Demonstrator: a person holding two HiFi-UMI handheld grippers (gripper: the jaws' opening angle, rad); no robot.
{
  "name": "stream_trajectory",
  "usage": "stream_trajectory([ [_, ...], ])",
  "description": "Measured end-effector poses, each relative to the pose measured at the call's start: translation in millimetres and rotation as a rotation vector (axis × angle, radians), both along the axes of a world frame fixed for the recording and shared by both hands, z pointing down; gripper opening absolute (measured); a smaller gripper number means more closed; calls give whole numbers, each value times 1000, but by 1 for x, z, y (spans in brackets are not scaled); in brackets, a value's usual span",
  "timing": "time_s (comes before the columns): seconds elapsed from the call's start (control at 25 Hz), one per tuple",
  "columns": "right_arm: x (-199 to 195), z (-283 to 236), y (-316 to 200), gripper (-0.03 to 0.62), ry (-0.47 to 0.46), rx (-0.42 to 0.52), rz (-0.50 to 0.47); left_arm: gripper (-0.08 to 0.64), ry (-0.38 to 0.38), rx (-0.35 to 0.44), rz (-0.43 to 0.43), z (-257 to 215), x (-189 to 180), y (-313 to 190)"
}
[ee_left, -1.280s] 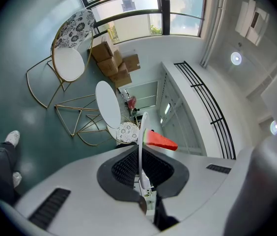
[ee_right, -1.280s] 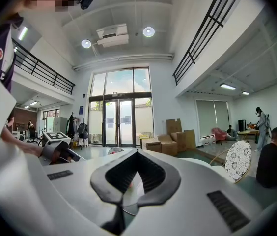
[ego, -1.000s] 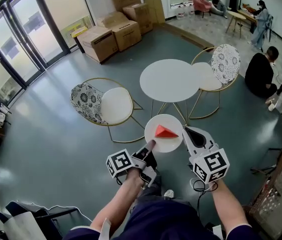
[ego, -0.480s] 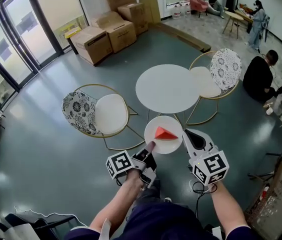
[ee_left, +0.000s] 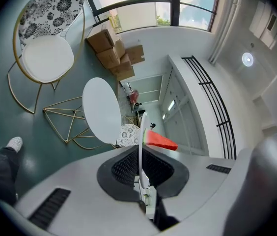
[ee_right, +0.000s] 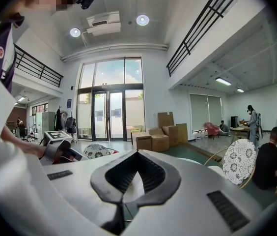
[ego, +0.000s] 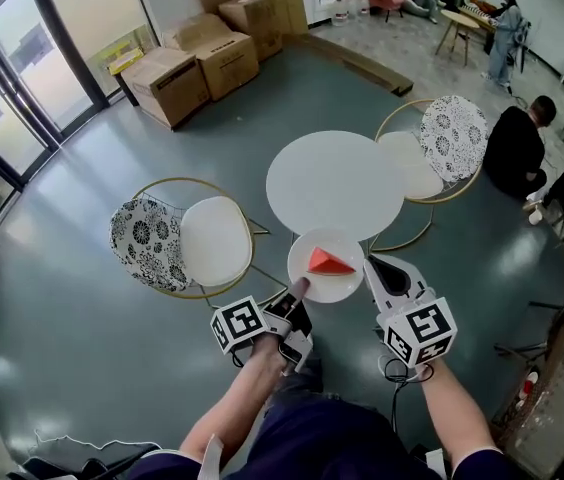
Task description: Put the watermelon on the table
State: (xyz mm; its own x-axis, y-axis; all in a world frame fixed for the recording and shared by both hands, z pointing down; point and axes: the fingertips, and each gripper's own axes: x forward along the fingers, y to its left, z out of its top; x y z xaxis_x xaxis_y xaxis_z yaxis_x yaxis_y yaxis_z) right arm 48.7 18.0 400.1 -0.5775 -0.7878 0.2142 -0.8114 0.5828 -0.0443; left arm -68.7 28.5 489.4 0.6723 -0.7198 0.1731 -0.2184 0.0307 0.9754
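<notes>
Left gripper [ego: 299,288]: its jaws are pinched almost shut on the near-left rim of the white plate [ego: 312,280]. In the left gripper view the plate runs edge-on between them. The hold is the same as a second ago.
Right gripper [ego: 374,264]: its jaws are drawn together with nothing clamped between them. The tip sits just beside the plate's right rim, as it did before.
Watermelon [ego: 330,261]: a red wedge with a green rind. It lies on the plate a little right of centre and has not shifted on it.
Plate: carried level in the air, in front of the person's legs.
Tabletop [ego: 334,173]: round, white and bare. A second ago a strip of floor showed between it and the plate. Now, in the head view, the plate's far rim overlaps the tabletop's near edge.
Left chair [ego: 212,238]: patterned back and white seat. It has slid down the frame towards the person and now sits level with the plate's left side.
Right chair [ego: 414,163]: beside the tabletop's right edge, also lower in the frame than before.
Cardboard boxes [ego: 197,63]: stacked by the glass doors. They have moved up and left in the frame, and the upper edge now cuts off the top ones.
</notes>
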Motion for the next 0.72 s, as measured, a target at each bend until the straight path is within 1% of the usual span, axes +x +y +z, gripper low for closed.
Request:
stream_trajectory([
  [0.32,-20,-5,-56,5,42,-5,31,12,12,-3,39,-2,-22,-61],
  [0.48,-28,-5,-84,5,46,-6,57,12,6,-6,58,1,-32,-88],
  [0.72,-31,1,-112,5,39,-14,86,12,-13,-25,84,11,-39,-114],
])
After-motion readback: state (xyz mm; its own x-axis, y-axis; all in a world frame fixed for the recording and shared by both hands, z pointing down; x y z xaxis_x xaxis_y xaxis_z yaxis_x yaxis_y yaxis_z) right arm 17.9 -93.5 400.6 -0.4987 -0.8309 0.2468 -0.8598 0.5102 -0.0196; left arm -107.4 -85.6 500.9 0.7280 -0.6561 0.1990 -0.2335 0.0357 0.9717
